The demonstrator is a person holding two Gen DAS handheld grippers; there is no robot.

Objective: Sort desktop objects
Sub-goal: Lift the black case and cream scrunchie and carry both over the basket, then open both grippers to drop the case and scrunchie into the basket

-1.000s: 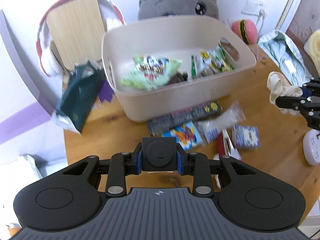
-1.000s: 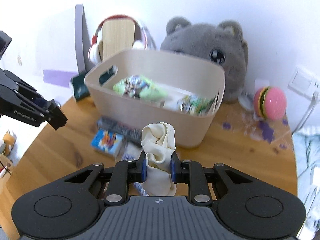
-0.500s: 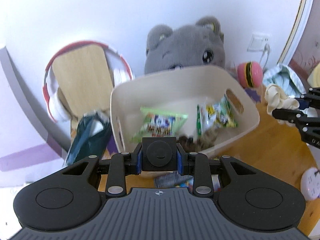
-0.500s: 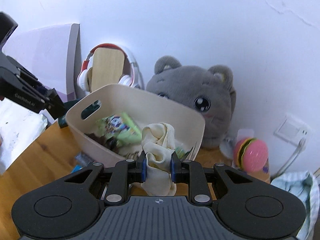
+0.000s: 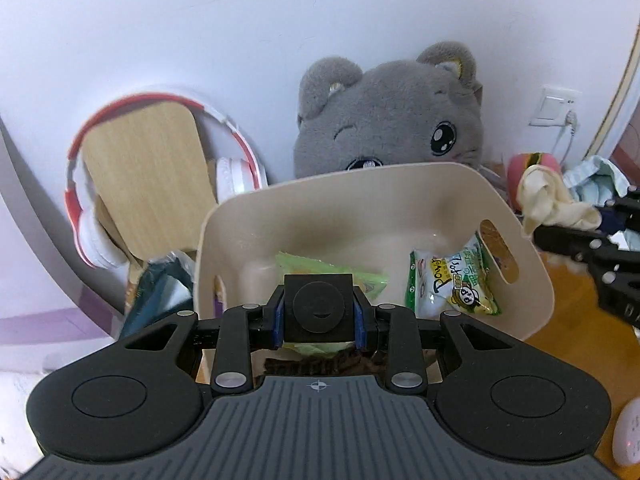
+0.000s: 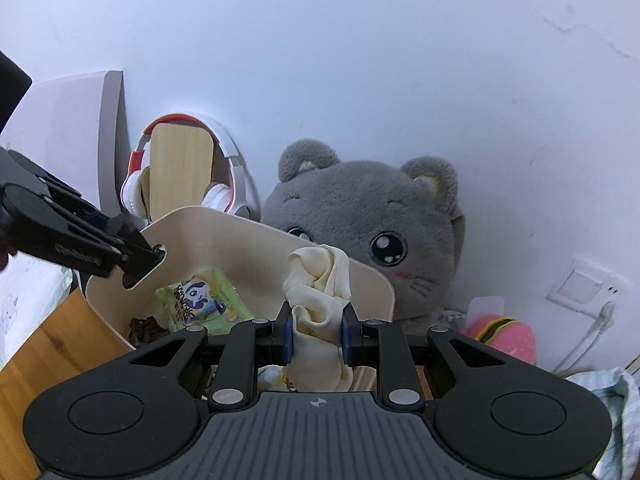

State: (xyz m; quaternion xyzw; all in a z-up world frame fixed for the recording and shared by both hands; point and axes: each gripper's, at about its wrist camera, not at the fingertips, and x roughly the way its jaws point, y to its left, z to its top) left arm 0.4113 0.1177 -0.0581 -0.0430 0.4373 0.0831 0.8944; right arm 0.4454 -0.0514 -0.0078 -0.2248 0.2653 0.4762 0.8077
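A beige bin [image 5: 360, 200] [image 6: 248, 236] stands on the wooden table with green snack packets [image 5: 452, 280] [image 6: 200, 300] inside. My left gripper [image 5: 319, 312] is shut on a small black square block [image 5: 319, 304] and holds it above the bin's near edge. In the right wrist view it shows over the bin's left handle [image 6: 136, 256]. My right gripper [image 6: 316, 336] is shut on a crumpled cream cloth [image 6: 316, 304] and holds it over the bin's right side. The cloth also shows in the left wrist view [image 5: 548, 200].
A grey plush cat [image 5: 392, 120] [image 6: 360, 232] sits behind the bin. Red-white headphones [image 5: 96, 200] hang on a wooden stand [image 6: 180, 172] at back left. A pink burger toy [image 6: 504, 340] and a wall socket [image 6: 580, 284] are at right. A dark packet [image 5: 156, 292] lies left of the bin.
Both grippers have risen and moved toward the bin. The left one with the black block now hangs over the bin. The right one with the cloth is closer to the bin's right side.
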